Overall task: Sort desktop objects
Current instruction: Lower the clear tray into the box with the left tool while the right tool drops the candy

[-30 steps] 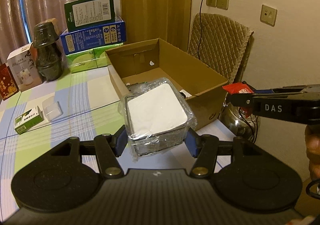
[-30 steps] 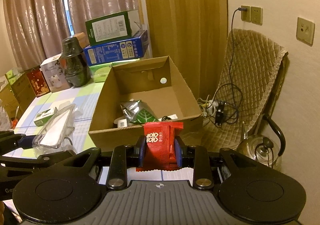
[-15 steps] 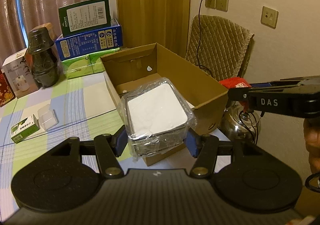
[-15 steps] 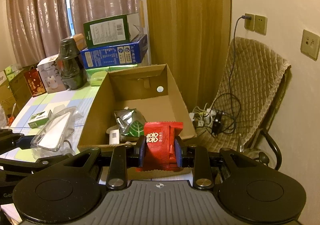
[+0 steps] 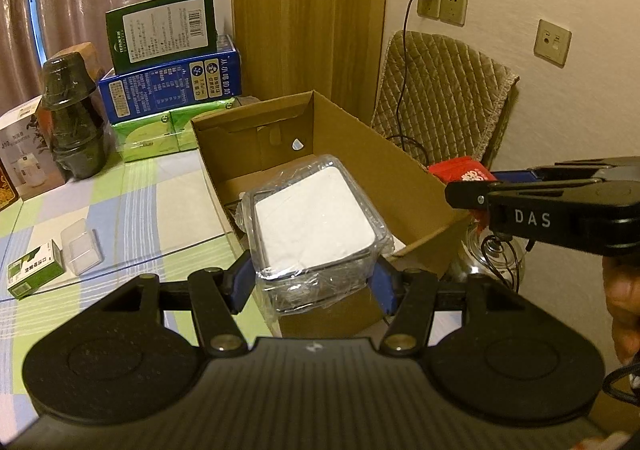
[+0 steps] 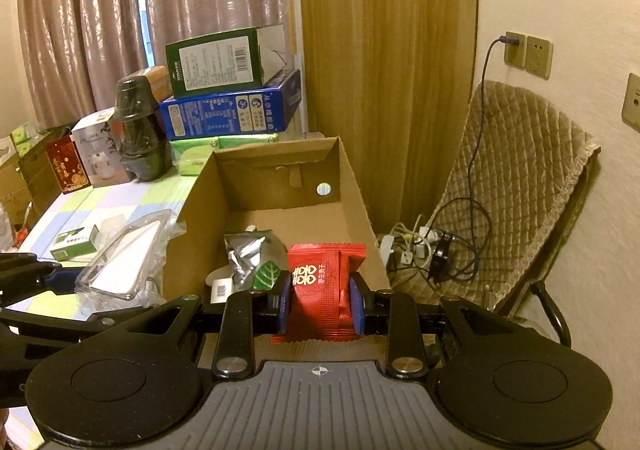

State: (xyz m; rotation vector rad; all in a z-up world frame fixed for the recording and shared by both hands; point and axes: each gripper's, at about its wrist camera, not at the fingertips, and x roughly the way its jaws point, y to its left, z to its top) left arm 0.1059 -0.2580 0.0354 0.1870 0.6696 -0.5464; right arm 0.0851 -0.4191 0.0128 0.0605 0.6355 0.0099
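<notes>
Both tools have shifted toward the box since a second ago. Left wrist view: the left tool [image 5: 314, 282] pinches a wrapped white tray [image 5: 314, 228] at frame centre, over the near end of the box [image 5: 404, 174]; the right tool [image 5: 466, 192] enters at right with a red packet [image 5: 460, 169].

Right wrist view: the right tool [image 6: 321, 306] clamps the red packet [image 6: 322, 290] at lower centre, above the box [image 6: 200, 226]'s near edge; the tray [image 6: 124, 254] sits at left.

Pouch [image 6: 248, 254] in carton [image 6: 280, 218], boxes [image 6: 232, 110] behind.
</notes>
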